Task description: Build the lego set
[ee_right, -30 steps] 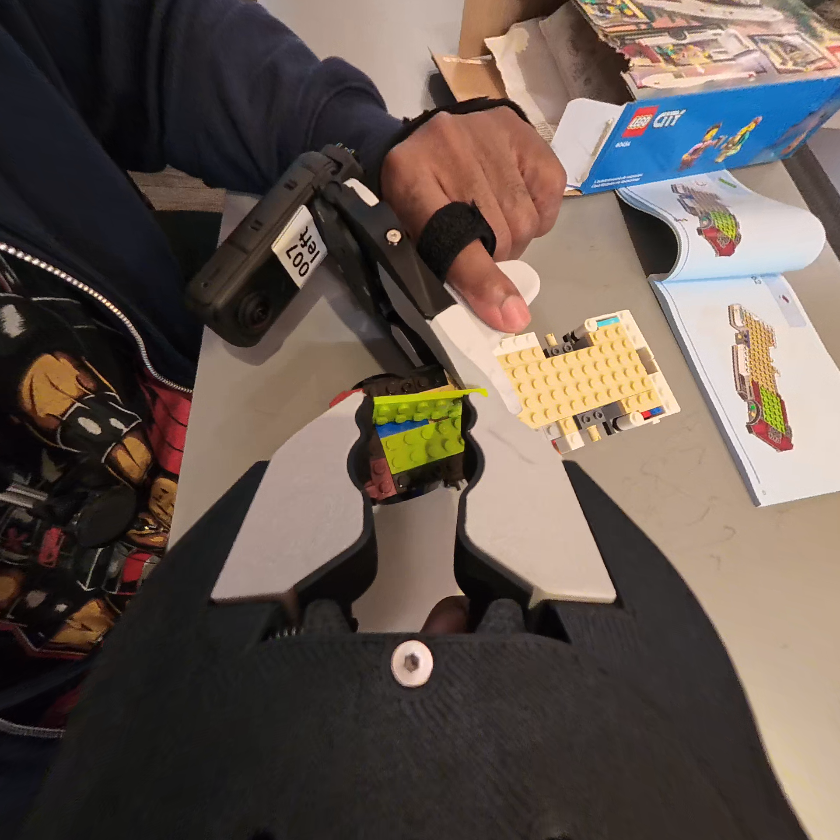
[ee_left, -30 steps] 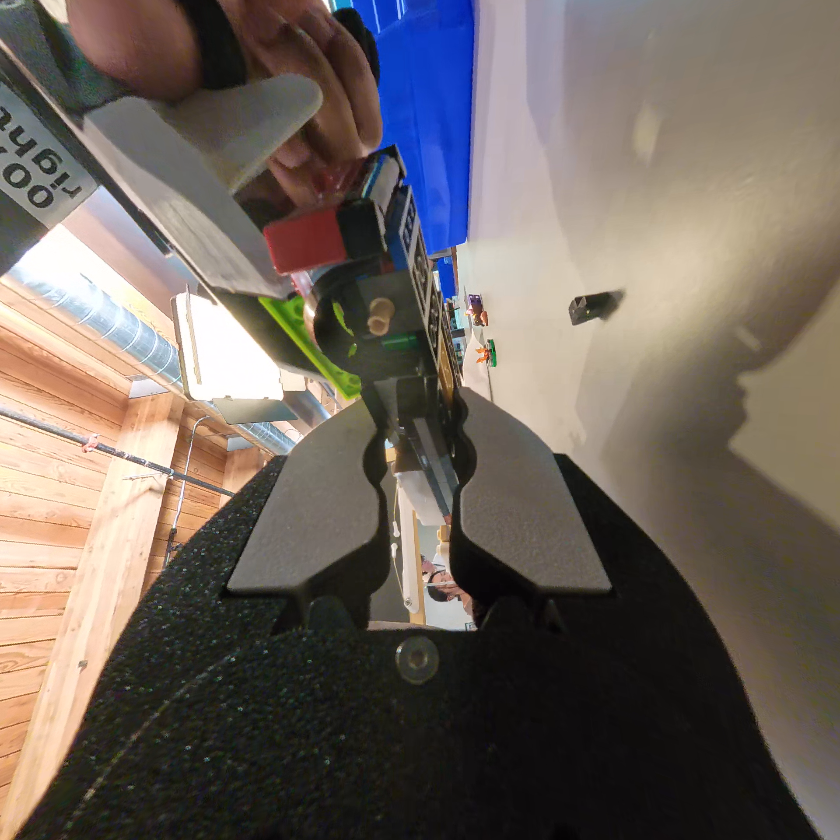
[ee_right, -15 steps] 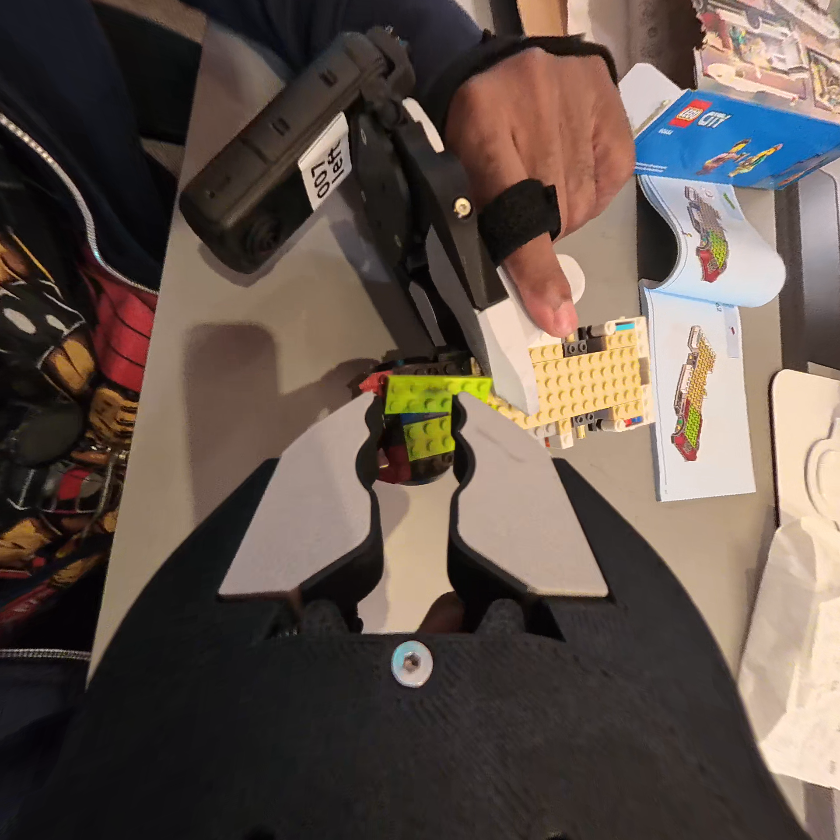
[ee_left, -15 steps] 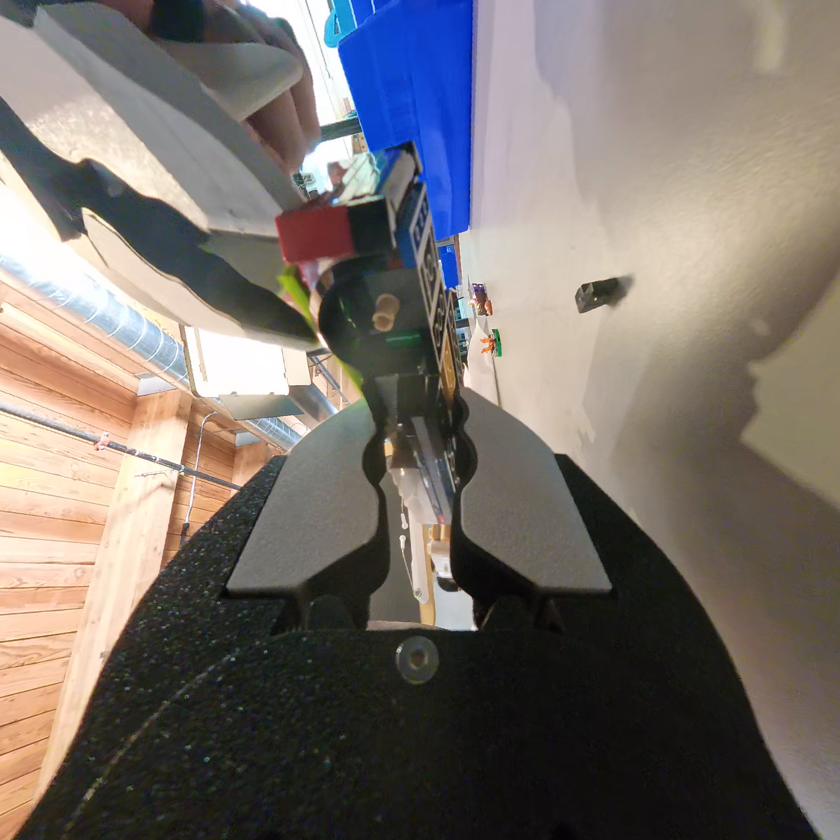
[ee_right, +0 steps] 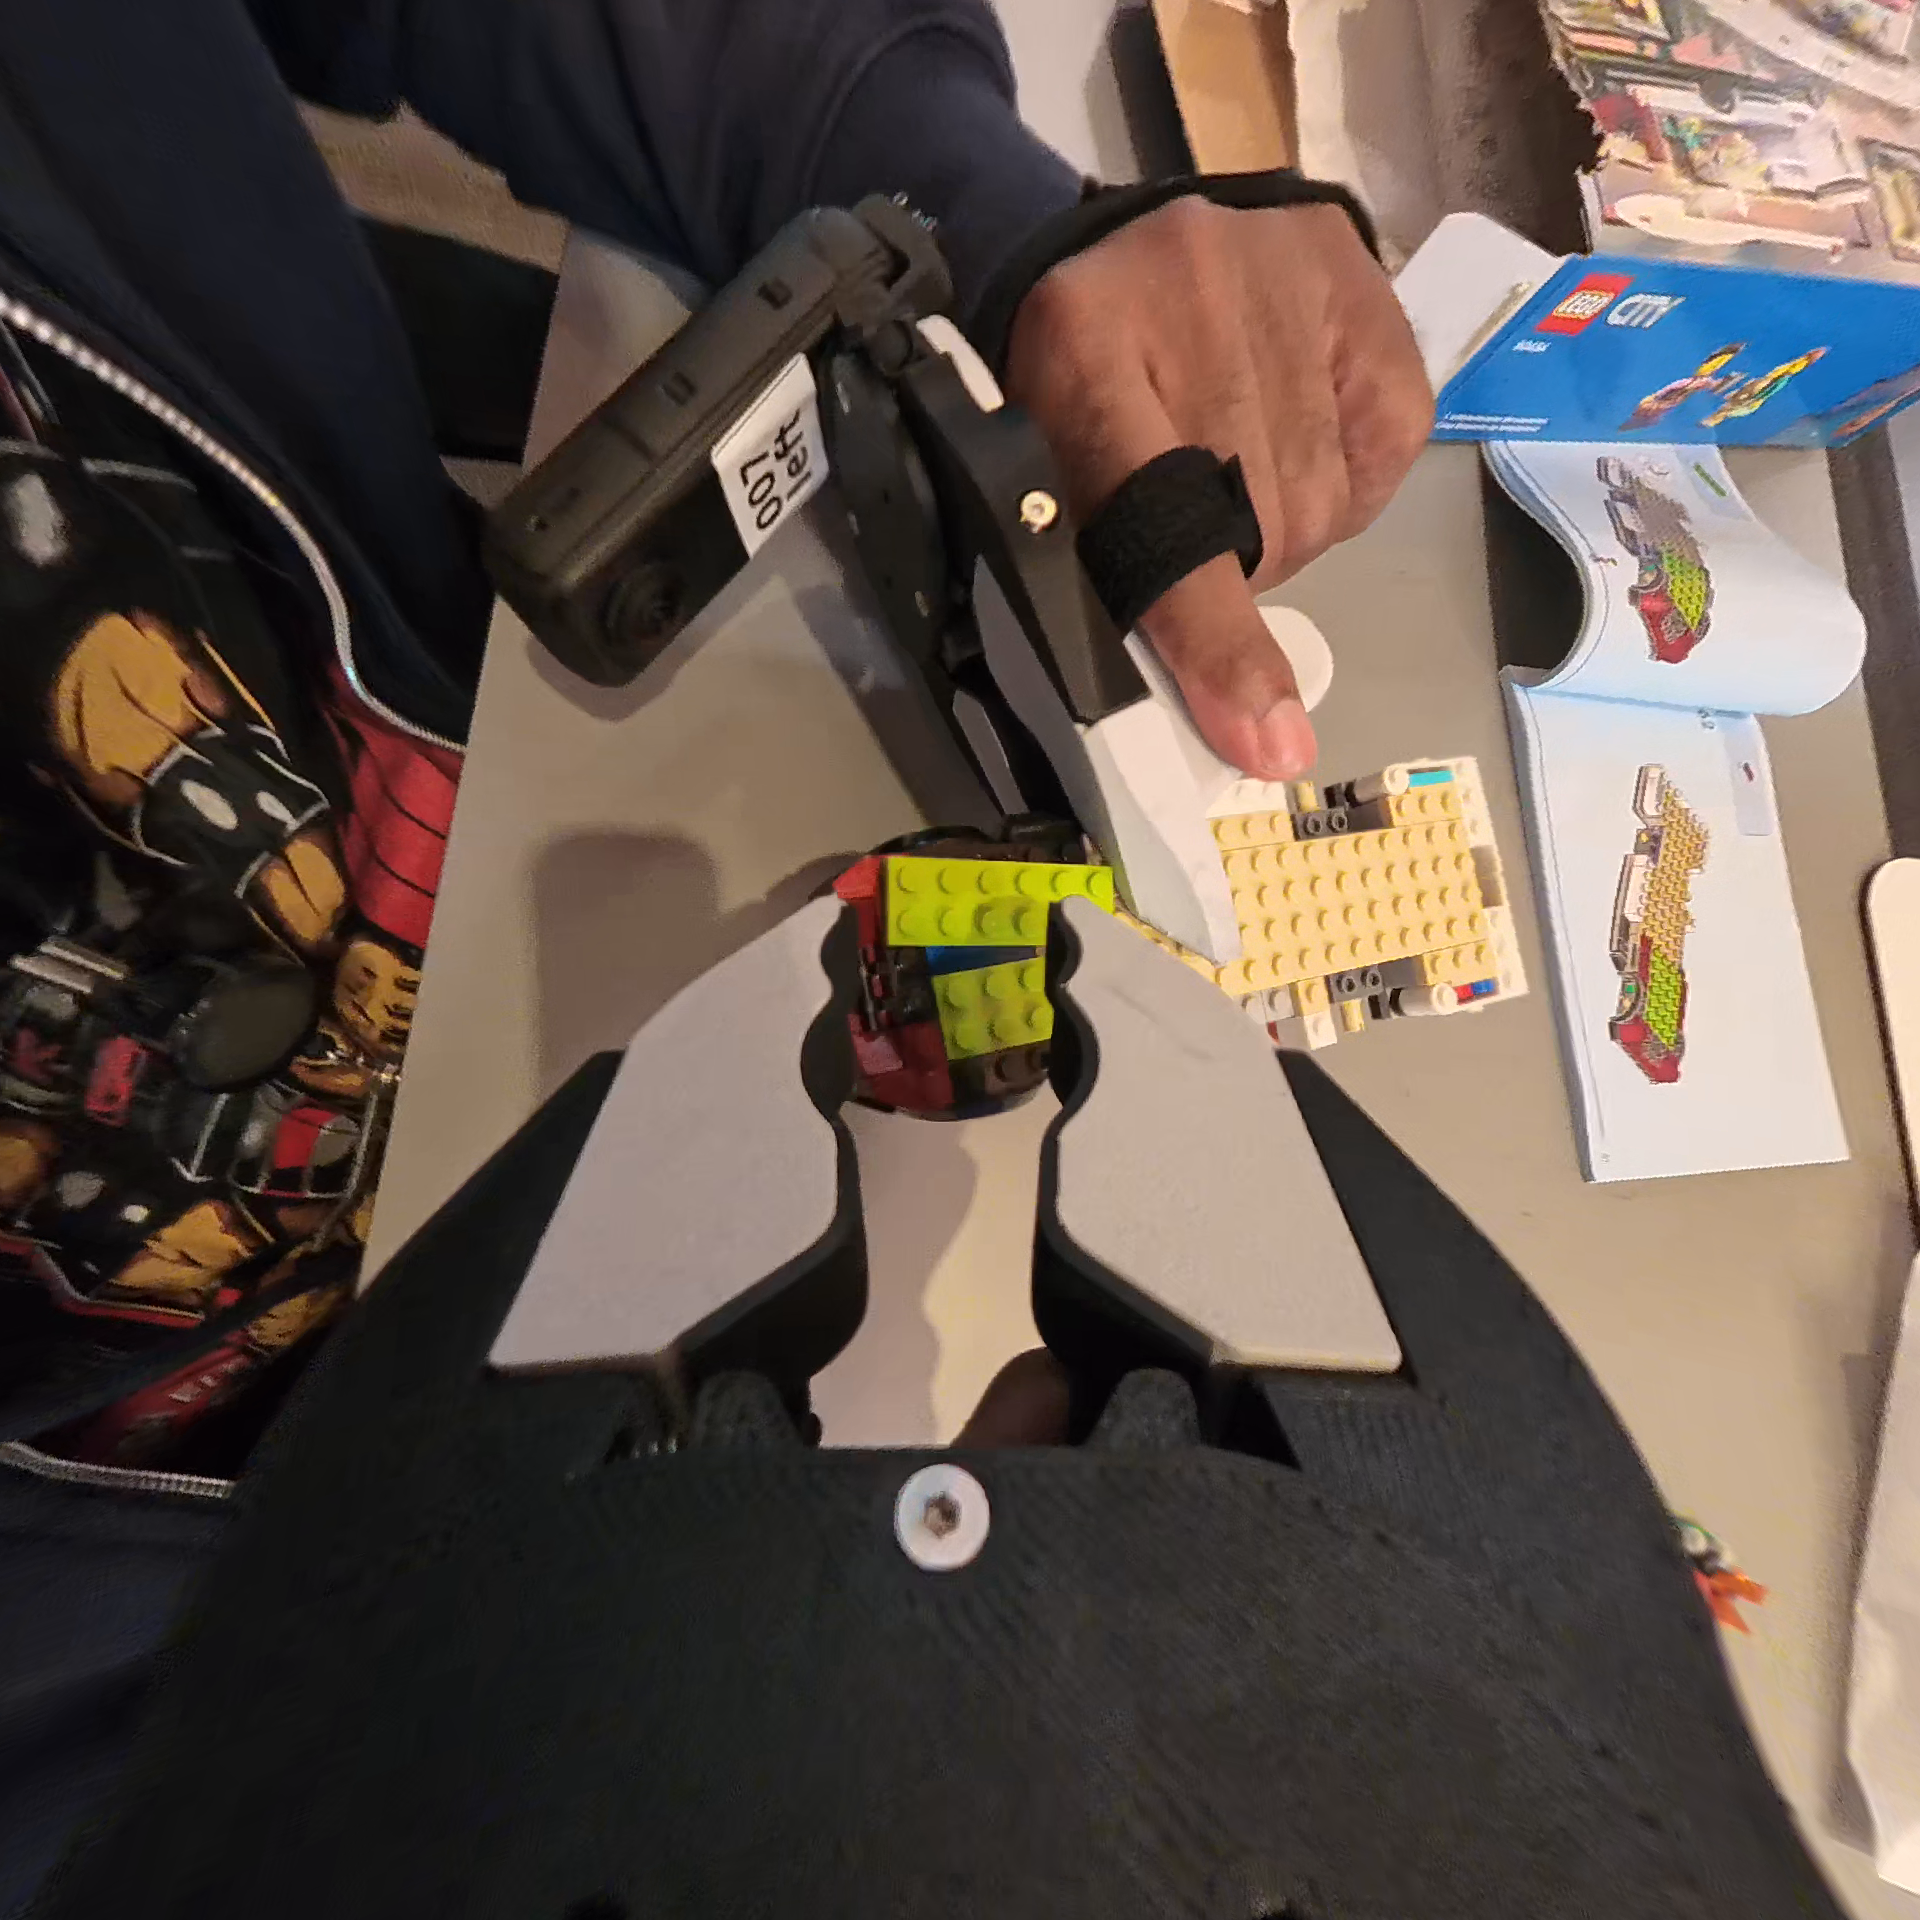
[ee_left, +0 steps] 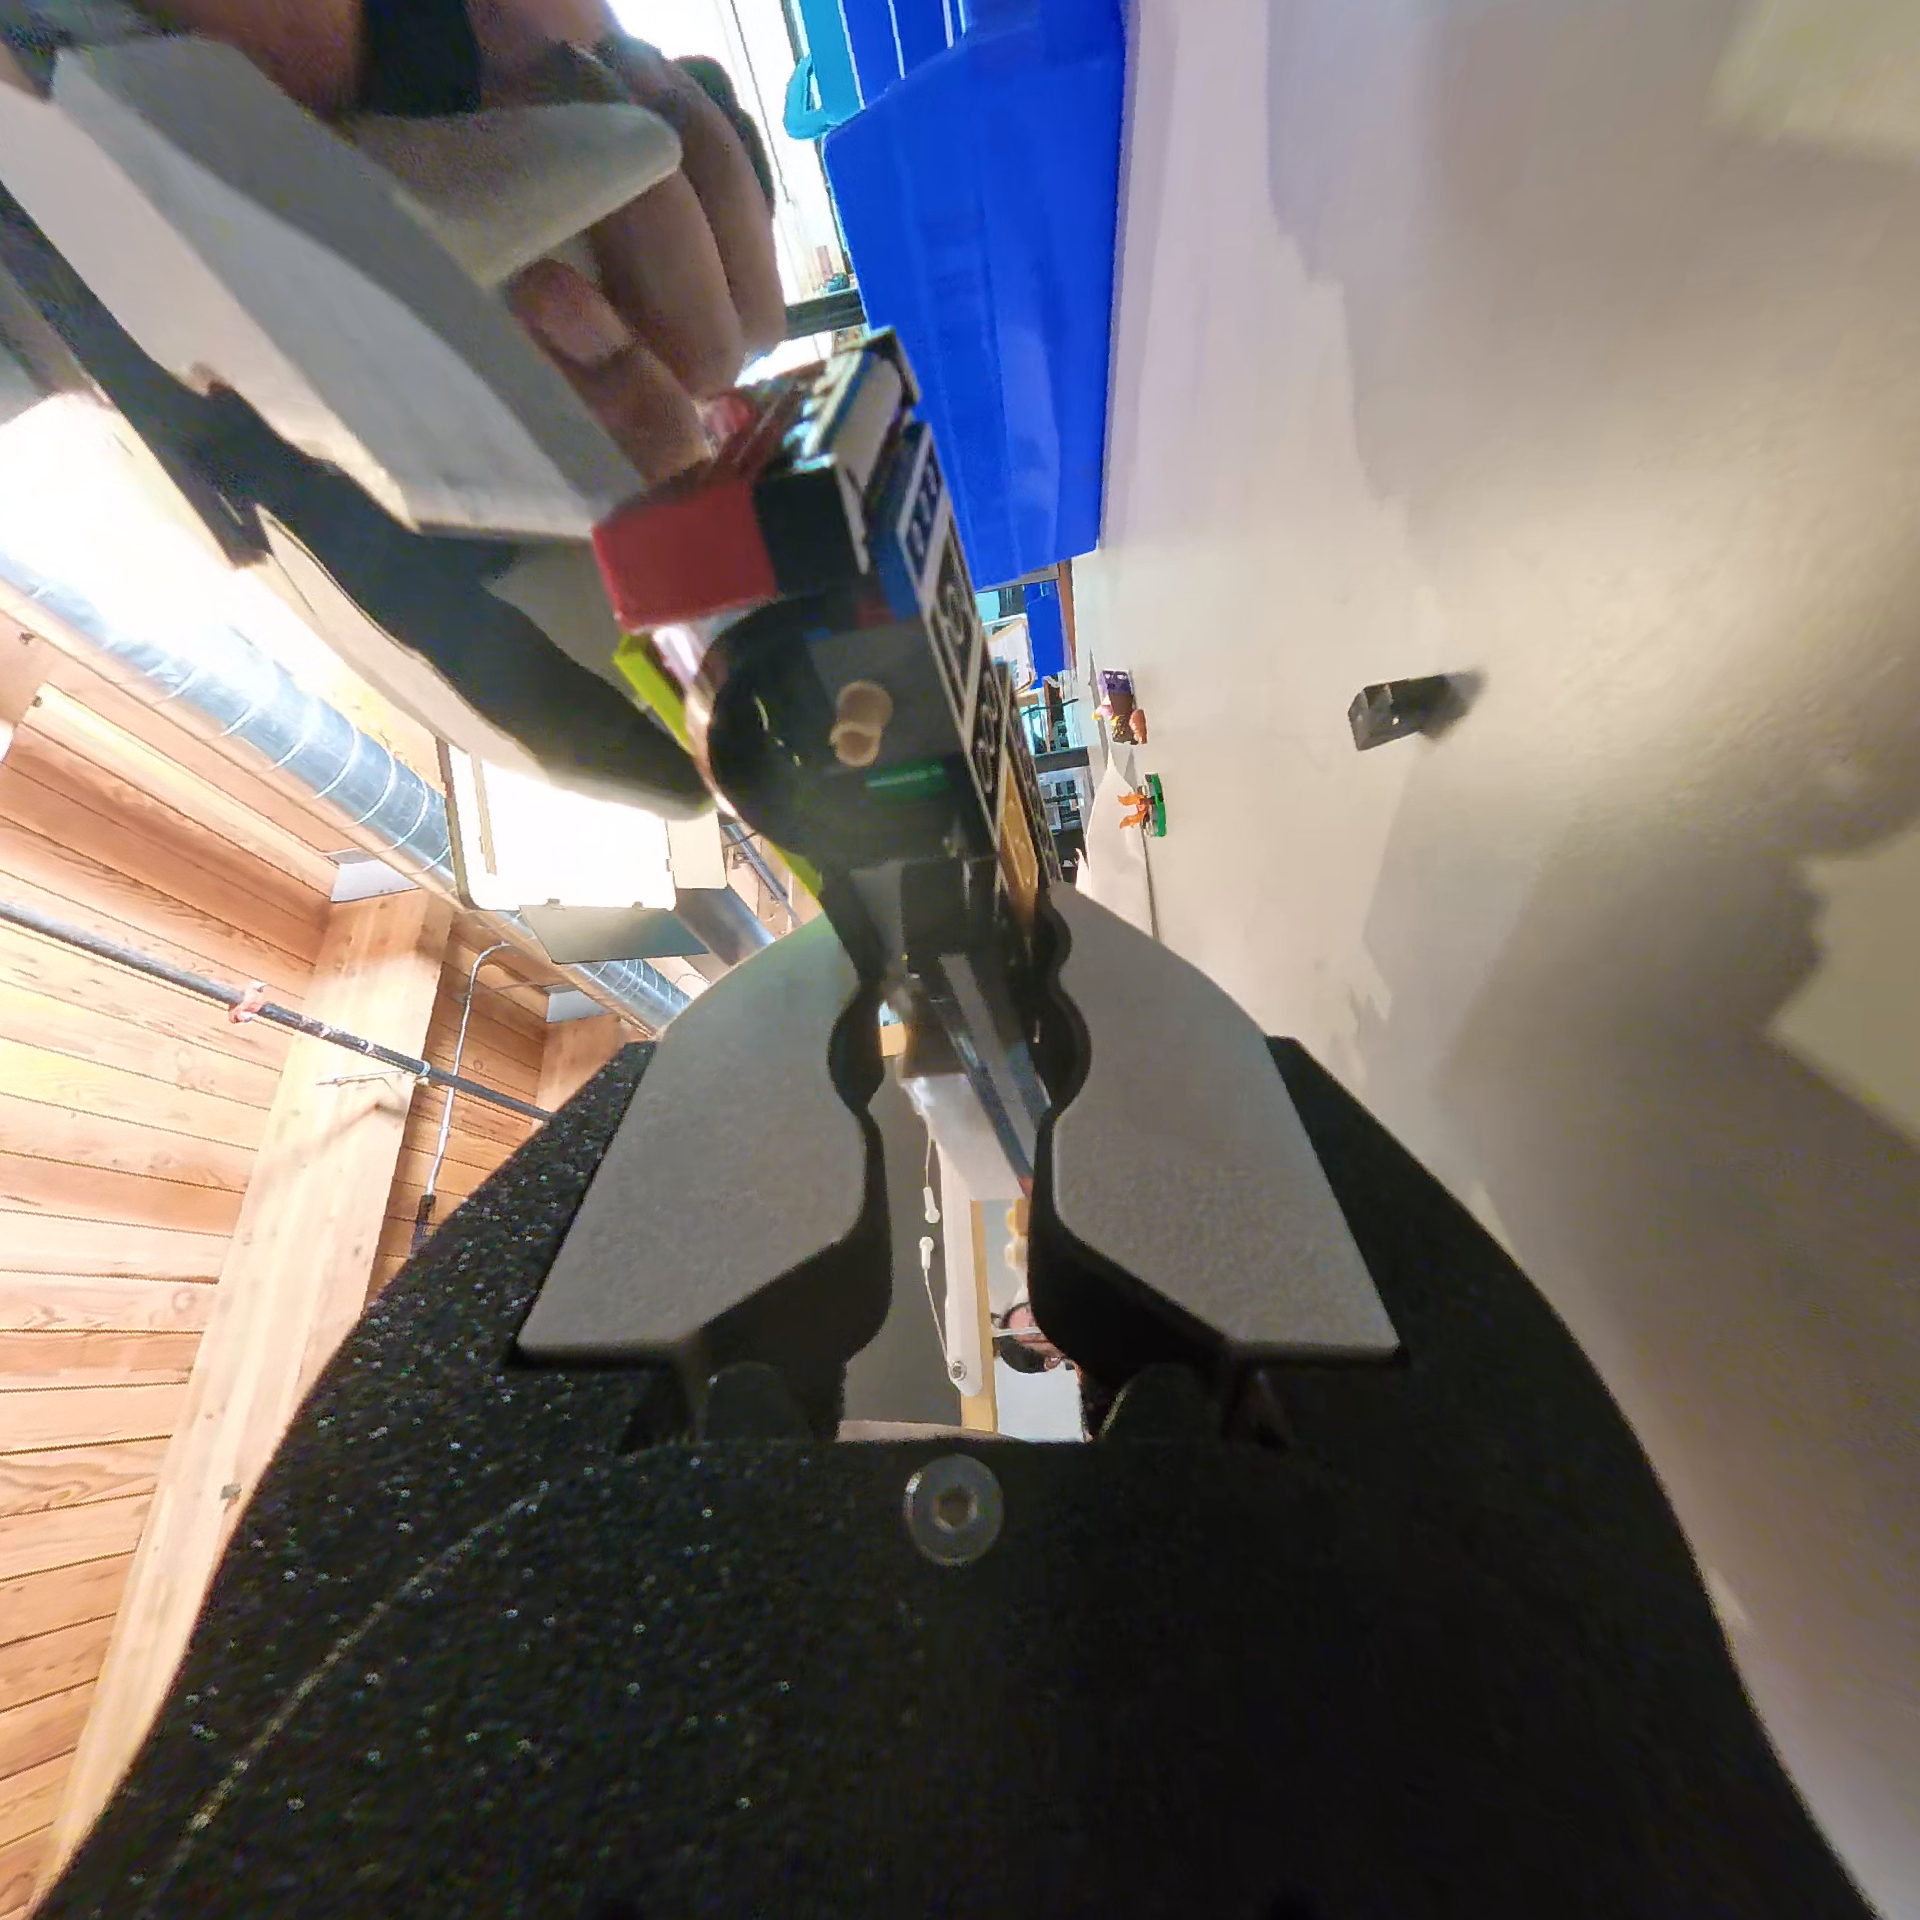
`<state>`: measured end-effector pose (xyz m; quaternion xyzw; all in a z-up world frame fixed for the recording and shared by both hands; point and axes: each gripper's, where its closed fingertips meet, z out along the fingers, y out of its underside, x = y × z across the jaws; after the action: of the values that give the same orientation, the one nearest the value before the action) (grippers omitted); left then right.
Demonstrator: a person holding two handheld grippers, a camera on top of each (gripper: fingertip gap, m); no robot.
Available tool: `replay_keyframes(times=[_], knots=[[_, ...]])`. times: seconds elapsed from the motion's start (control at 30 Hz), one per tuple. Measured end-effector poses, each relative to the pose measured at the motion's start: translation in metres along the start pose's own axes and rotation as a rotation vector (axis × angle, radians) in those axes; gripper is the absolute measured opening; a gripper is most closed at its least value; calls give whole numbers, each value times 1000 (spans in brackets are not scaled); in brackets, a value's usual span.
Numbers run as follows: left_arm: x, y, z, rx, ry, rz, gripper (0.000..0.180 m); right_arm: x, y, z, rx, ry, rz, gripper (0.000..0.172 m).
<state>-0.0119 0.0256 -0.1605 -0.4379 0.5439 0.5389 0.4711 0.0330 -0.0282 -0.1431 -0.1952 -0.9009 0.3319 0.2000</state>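
- Left of the brick model (ee_right: 1351,904), a person's dark sleeve (ee_right: 644,114) lay over the grey table (ee_right: 665,769).
- The right gripper (ee_right: 951,935) closed on the model's lime-and-red end (ee_right: 977,977), pads pressing both sides.
- The left gripper (ee_left: 961,940) clamped the model's dark edge (ee_left: 977,997).
- Right of the model lay an open booklet (ee_right: 1683,935).

Left gripper (ee_left: 961,935) jaws clamped a black-sided brick model (ee_left: 883,727); right gripper (ee_left: 582,665) gripped its far end beside grey surface (ee_left: 1455,416).
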Motion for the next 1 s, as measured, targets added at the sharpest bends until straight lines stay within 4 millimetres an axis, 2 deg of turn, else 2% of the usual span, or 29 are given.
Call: replay_keyframes(times=[0.63,0.73,0.83,1.0], knots=[[-3,1,-2,-9,-14,28,25,6,5,-5,73,13,142,40],[-2,2,-2,-13,-9,26,25,3,5,-12,120,60,70,47],[-1,4,-2,-18,-3,19,25,2,12,-17,122,167,-72,50],[-1,10,-1,-41,4,-8,25,-3,24,-7,39,370,-318,53]])
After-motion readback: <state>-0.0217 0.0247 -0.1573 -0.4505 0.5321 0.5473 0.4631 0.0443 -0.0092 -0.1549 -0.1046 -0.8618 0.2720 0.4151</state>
